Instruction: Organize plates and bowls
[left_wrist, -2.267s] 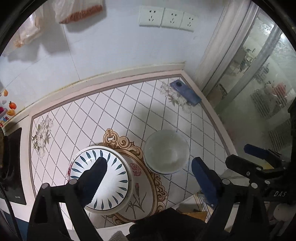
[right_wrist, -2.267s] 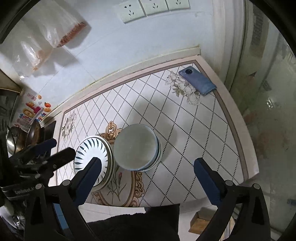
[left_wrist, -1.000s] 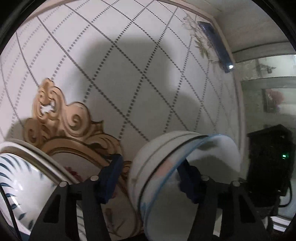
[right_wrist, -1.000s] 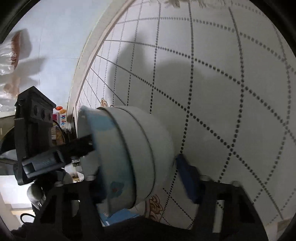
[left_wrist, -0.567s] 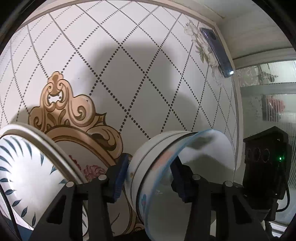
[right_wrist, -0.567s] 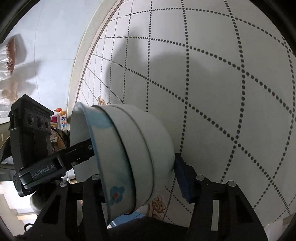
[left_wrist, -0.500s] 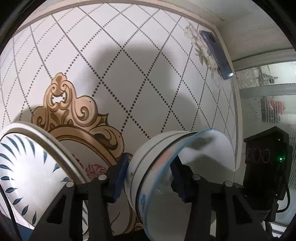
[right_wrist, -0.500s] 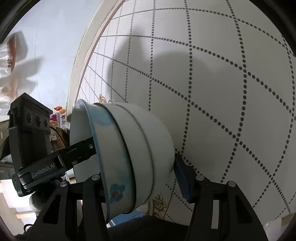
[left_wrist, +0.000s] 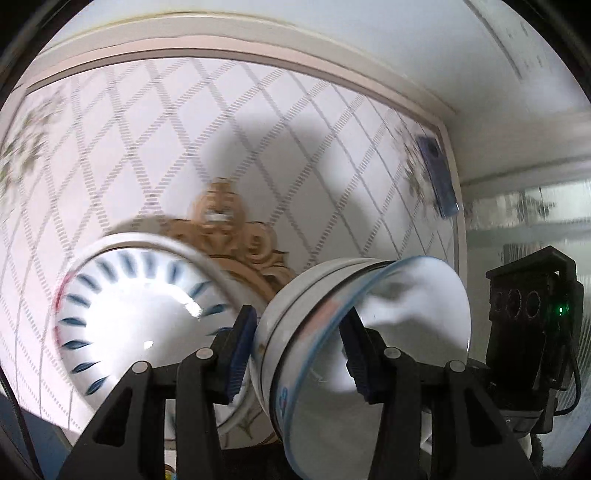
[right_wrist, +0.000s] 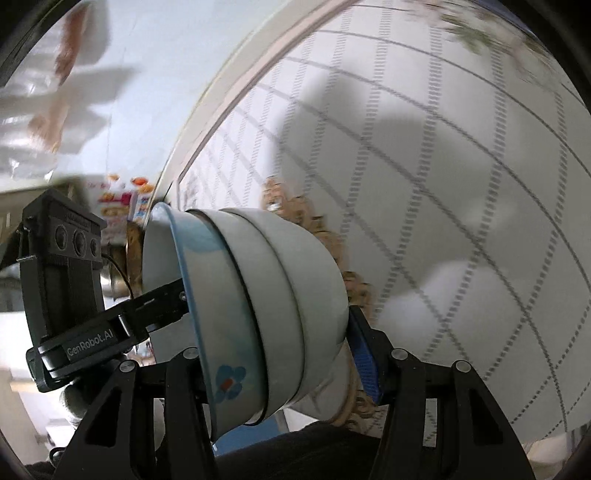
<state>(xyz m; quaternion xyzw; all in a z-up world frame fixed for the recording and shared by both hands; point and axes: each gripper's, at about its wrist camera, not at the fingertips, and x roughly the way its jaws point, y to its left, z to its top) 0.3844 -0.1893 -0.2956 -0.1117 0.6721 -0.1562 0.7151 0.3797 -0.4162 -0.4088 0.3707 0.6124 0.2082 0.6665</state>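
A stack of nested pale bowls (left_wrist: 332, 332), the inner one blue-rimmed with a blue flower, is held from both sides. My left gripper (left_wrist: 299, 350) is shut on the rim of the bowl stack, one finger inside and one outside. My right gripper (right_wrist: 273, 354) is shut on the same bowl stack (right_wrist: 266, 310) from the opposite side. The stack is lifted and tilted above the counter. A stack of white plates with blue leaf marks (left_wrist: 140, 314) lies on the counter to the left of the bowls in the left wrist view.
The counter (left_wrist: 221, 129) is white with a diamond grid and a gold ornament (left_wrist: 229, 225). A blue phone (left_wrist: 437, 177) lies at the far right corner by the wall. Plastic bags (right_wrist: 55, 92) hang on the wall. The other gripper's camera housing (left_wrist: 532, 317) is close by.
Both grippers have closed on the bowl stack and lifted it off the counter; since half a second ago it has risen and both views have swung, blurring the counter.
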